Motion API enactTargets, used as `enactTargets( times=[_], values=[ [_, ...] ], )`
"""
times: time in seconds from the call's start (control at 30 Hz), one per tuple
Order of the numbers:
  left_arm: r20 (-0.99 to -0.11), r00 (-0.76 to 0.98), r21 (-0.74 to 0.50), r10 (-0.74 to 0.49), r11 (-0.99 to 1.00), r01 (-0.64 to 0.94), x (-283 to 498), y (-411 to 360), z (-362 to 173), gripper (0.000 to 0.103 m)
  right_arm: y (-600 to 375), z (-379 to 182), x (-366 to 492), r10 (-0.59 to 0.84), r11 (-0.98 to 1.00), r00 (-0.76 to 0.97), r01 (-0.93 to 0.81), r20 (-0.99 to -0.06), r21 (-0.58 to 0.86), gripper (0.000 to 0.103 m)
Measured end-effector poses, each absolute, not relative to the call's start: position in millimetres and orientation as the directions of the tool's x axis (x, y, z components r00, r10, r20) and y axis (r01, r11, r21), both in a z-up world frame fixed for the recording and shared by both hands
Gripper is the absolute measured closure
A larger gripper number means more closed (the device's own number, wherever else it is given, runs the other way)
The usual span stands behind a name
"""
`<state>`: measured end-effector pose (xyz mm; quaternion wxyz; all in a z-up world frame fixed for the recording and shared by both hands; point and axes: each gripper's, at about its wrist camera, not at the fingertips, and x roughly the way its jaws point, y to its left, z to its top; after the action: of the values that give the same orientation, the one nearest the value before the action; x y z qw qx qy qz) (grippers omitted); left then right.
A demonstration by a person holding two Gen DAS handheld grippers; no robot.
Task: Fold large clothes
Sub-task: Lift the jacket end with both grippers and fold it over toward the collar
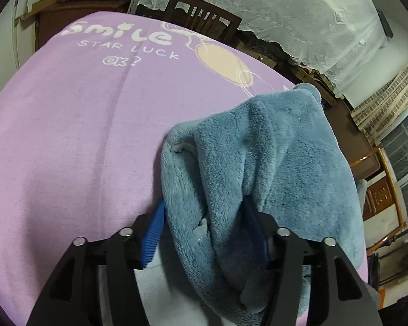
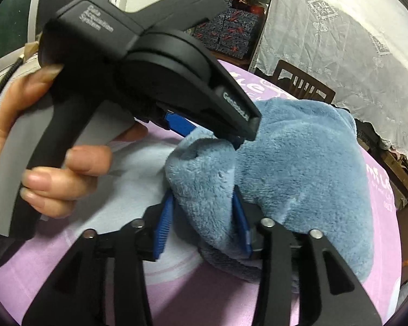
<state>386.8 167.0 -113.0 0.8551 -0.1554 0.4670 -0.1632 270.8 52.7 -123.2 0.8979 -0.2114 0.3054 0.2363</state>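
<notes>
Spread over the counter, a purple cloth [image 1: 81,125] carries the blue fleece garment [image 1: 272,163], bunched and raised, pinched by both the left hand-held gripper [image 1: 204,233] and the right hand-held gripper [image 2: 204,222], so folding looks barely begun, no flat fold showing.

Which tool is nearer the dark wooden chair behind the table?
Hard to tell. The left tool and right tool both clamp the blue fleece garment, close together, well short of the chair.
</notes>
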Motion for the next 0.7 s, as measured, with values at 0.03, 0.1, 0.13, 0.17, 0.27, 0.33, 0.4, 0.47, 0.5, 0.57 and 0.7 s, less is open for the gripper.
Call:
enactTargets(
  times=[0.03, 0.1, 0.13, 0.17, 0.27, 0.33, 0.4, 0.47, 0.5, 0.57, 0.7],
  values=[
    [-0.748, 0.515, -0.415, -0.419, 0.901, 0.13, 387.2, 168.2, -112.7, 0.035, 53.4, -120.9, 264.3, 0.298, 0.792, 0.703, -0.56, -0.646, -0.244, 0.056],
    [-0.743, 0.522, -0.423, -0.419, 0.898, 0.119, 385.4, 173.9, -110.2, 0.033, 51.8, -115.1, 252.6, 0.309, 0.783, 0.703, -0.571, -0.641, -0.248, 0.052],
    [-0.742, 0.528, -0.424, -0.413, 0.899, 0.108, 382.7, 177.3, -108.1, 0.033, 47.3, -108.8, 243.0, 0.325, 0.777, 0.701, -0.58, -0.635, -0.243, 0.051],
    [-0.741, 0.537, -0.42, -0.403, 0.902, 0.098, 380.8, 180.0, -105.5, 0.033, 45.3, -104.7, 229.0, 0.337, 0.776, 0.701, -0.585, -0.628, -0.237, 0.051],
    [-0.731, 0.582, -0.391, -0.356, 0.918, 0.071, 368.0, 187.3, -92.7, 0.035, 24.8, -87.4, 207.7, 0.363, 0.787, 0.715, -0.578, -0.598, -0.213, 0.047],
    [-0.705, 0.62, -0.389, -0.345, 0.919, 0.069, 354.9, 190.1, -80.0, 0.035, 6.1, -72.2, 198.4, 0.374, 0.803, 0.732, -0.563, -0.569, -0.197, 0.047],
    [-0.678, 0.648, -0.39, -0.347, 0.917, 0.083, 342.8, 187.4, -67.7, 0.035, -12.9, -54.6, 197.7, 0.393, 0.82, 0.743, -0.55, -0.542, -0.159, 0.047],
    [-0.658, 0.667, -0.383, -0.349, 0.918, 0.102, 334.4, 179.5, -55.9, 0.035, -32.7, -34.7, 204.1, 0.424, 0.834, 0.743, -0.544, -0.518, -0.096, 0.047],
    [-0.652, 0.672, -0.376, -0.351, 0.919, 0.115, 332.3, 173.2, -50.3, 0.035, -38.9, -27.3, 206.6, 0.432, 0.84, 0.743, -0.538, -0.511, -0.074, 0.047],
    [-0.647, 0.678, -0.349, -0.349, 0.926, 0.144, 329.1, 158.8, -41.4, 0.035, -51.0, -12.0, 222.8, 0.432, 0.858, 0.752, -0.513, -0.498, -0.03, 0.047],
    [-0.655, 0.686, -0.289, -0.318, 0.944, 0.161, 337.9, 131.3, -34.1, 0.035, -65.3, -4.7, 274.0, 0.429, 0.887, 0.735, -0.452, -0.524, 0.093, 0.059]
  ],
)
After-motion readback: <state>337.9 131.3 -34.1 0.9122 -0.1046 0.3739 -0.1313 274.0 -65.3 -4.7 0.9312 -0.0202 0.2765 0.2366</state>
